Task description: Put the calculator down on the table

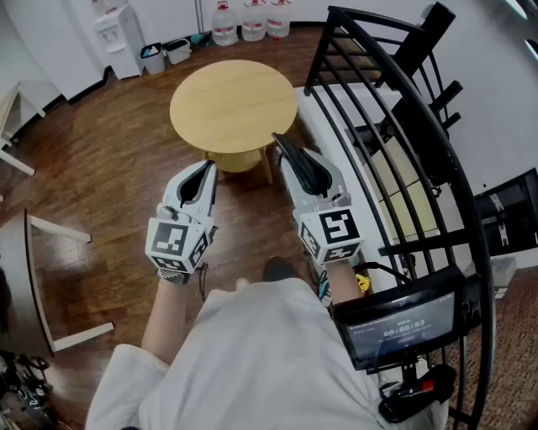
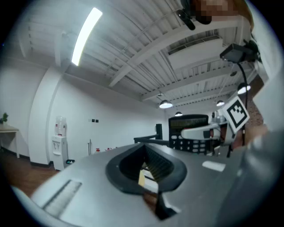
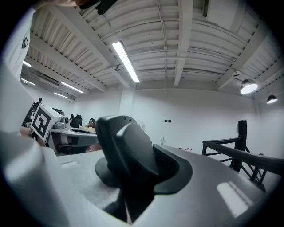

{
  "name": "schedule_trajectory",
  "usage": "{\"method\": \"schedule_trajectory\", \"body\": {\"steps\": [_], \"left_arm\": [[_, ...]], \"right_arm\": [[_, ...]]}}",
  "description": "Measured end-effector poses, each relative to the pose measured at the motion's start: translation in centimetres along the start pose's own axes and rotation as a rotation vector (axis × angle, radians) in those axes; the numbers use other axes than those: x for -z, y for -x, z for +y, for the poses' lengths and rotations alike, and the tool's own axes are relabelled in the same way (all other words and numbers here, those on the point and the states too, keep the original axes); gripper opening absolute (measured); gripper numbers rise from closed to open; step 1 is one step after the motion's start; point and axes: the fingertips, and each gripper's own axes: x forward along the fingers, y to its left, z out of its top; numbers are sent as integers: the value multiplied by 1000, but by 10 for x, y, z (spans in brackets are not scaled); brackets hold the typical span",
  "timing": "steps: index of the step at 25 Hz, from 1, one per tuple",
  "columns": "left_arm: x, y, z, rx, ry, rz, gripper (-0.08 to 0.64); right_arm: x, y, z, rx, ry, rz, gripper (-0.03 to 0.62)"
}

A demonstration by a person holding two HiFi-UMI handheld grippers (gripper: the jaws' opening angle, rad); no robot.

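A black calculator (image 1: 307, 170) sits edge-up in my right gripper (image 1: 294, 155), which is shut on it and held level in the air. From the left gripper view its keys and display (image 2: 188, 141) show between the right gripper's white fingers (image 2: 202, 132). In the right gripper view the calculator (image 3: 126, 148) fills the space between the jaws. My left gripper (image 1: 204, 168) hovers beside it, shut and holding nothing. The round wooden table (image 1: 234, 105) stands just ahead of both grippers, lower down.
A black metal railing (image 1: 403, 126) curves along the right. Water bottles (image 1: 252, 21), small bins (image 1: 164, 55) and a white dispenser (image 1: 118, 38) line the far wall. A white frame (image 1: 50, 285) stands at the left. A small screen (image 1: 403, 327) sits near my right elbow.
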Motion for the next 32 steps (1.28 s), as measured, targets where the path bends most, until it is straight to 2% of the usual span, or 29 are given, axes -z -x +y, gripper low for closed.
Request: {"method": "schedule_trajectory", "body": {"steps": [4, 8, 14, 17, 24, 32], "left_arm": [[11, -13, -6, 14, -14, 15, 5], [19, -31, 6, 16, -17, 24, 5], [18, -86, 31, -19, -25, 22, 5], [13, -116, 46, -33, -27, 14, 5], [6, -183, 69, -69, -20, 27, 5], [13, -221, 81, -70, -15, 76, 5]], "right_arm": [[9, -7, -15, 7, -8, 8, 126], [15, -29, -30, 9, -21, 2, 126], [16, -78, -72, -29, -50, -23, 126], [11, -107, -93, -43, -33, -38, 126], [8, -159, -142, -82, -46, -28, 126], [19, -192, -170, -95, -88, 6, 126]]}}
